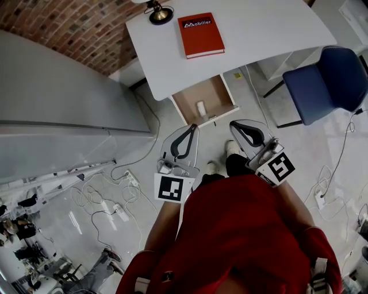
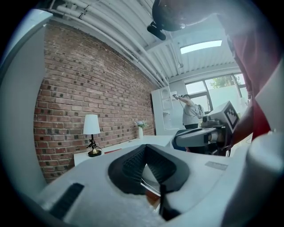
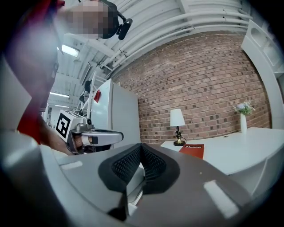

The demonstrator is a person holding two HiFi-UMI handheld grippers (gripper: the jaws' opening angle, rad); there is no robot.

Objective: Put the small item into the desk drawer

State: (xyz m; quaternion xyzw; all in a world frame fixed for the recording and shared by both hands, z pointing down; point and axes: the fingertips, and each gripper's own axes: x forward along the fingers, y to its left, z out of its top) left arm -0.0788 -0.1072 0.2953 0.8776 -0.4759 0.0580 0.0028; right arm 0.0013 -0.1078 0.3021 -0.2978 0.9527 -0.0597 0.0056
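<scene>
Head view: the small item [image 1: 200, 108] lies in the open drawer [image 1: 214, 92]. The left gripper [image 1: 191, 129] and right gripper [image 1: 236, 125] are clenched and empty. The next move is probably pushing the drawer shut.

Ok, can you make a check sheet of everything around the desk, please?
Surface: white desk, its drawer open.
Job's things: small white item lies inside the drawer.
Clutter: red book and lamp on the desk.
Grippers: left gripper and right gripper both shut, empty, apart, in front of the drawer.
Cables: loose cables on the floor, both sides.
Surroundings: blue chair, brick wall.
</scene>
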